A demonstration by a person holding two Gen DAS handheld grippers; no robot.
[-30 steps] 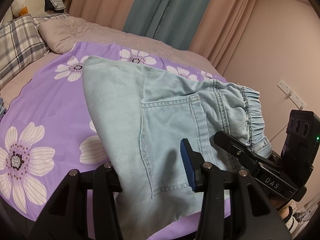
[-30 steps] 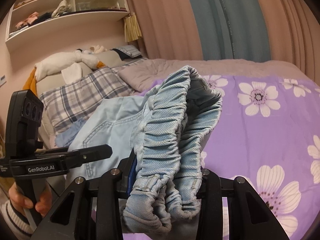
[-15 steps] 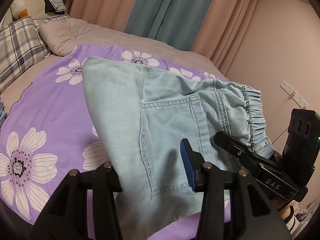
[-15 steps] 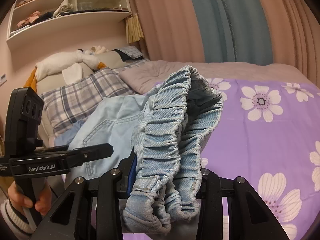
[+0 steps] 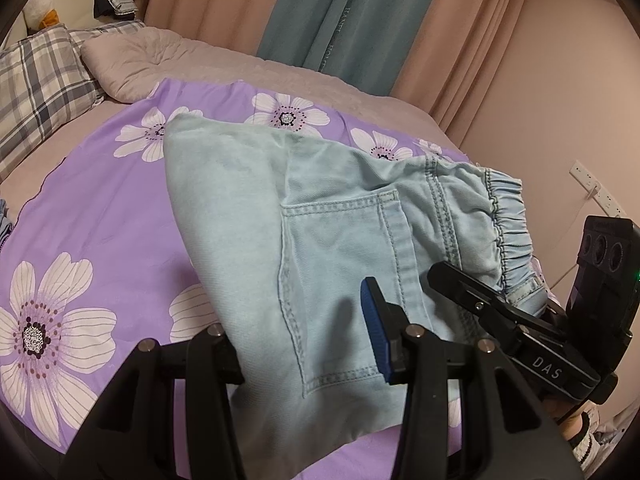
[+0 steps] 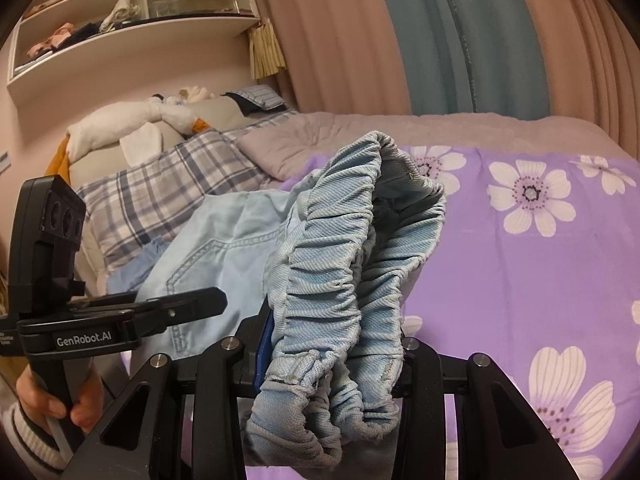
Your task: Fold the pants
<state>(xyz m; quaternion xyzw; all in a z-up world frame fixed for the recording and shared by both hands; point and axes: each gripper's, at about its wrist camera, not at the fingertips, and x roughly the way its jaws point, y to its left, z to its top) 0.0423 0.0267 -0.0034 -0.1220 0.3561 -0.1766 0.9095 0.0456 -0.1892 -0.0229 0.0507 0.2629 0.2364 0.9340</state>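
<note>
Both tongs grasp the pants (image 5: 320,216): right tongs (image 6: 332,356) clenched on the bunched waistband, left tongs (image 5: 304,344) on the pocket-side fabric, apparently holding the folded edge above the bed (image 5: 120,208).

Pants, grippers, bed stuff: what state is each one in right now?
Pants: folded over, lifted off the bedspread at the near end.
Waistband: bunched, clamped.
Left gripper: shut on the pants.
Right gripper: shut on the waistband.
Bedspread: spread flat.
Curtains: drawn shut.
</note>
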